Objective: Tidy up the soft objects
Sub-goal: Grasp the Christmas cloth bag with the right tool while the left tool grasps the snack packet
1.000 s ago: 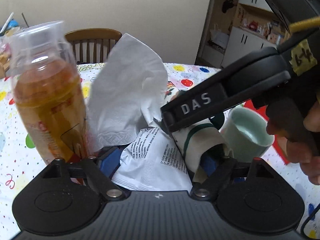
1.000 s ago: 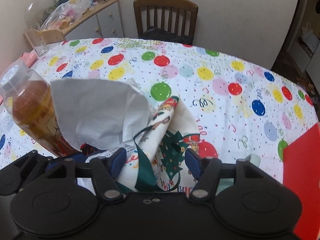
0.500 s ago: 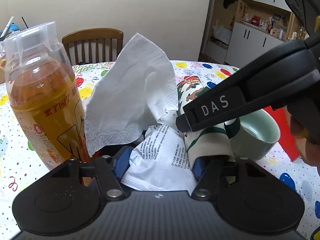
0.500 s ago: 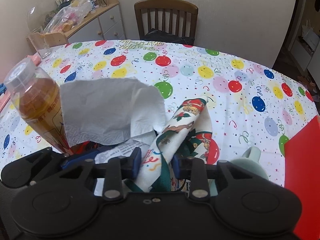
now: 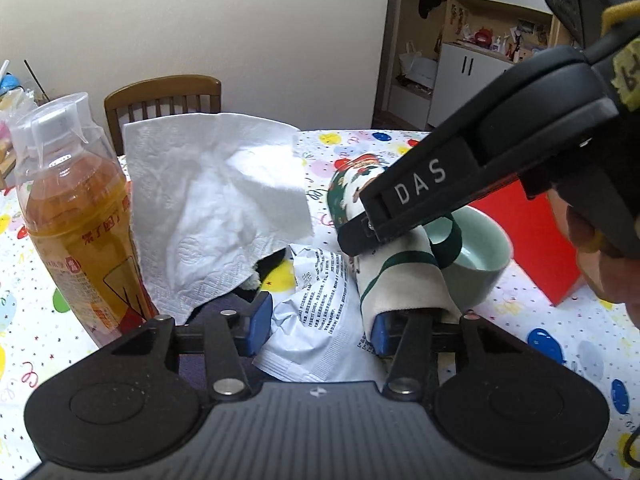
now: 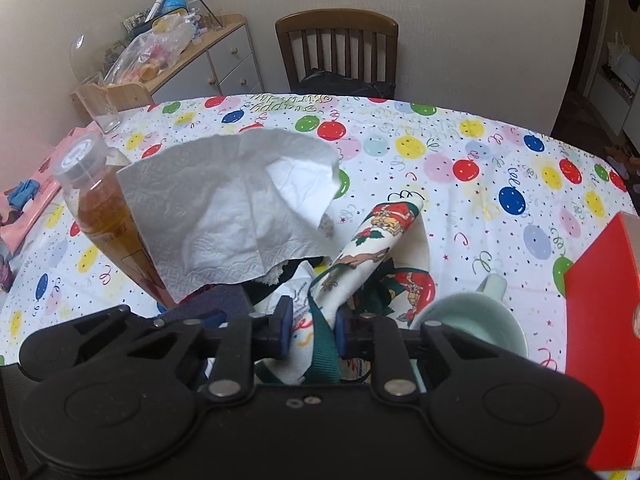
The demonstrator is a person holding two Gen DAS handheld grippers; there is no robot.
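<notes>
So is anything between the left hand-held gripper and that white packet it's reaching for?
Nothing visible blocks it. The white packet already lies between the open fingers of the left hand-held gripper. The Christmas cloth, pinched by the right hand-held gripper, drapes over the left one's right finger, and the napkin hangs just behind.

"DAS" on right tongs (image 5: 420,184) arm.

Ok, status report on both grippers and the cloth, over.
Right gripper shut on Christmas cloth. Left gripper open around white packet. Tissue draped over the pile; bottle and cup close by.
</notes>
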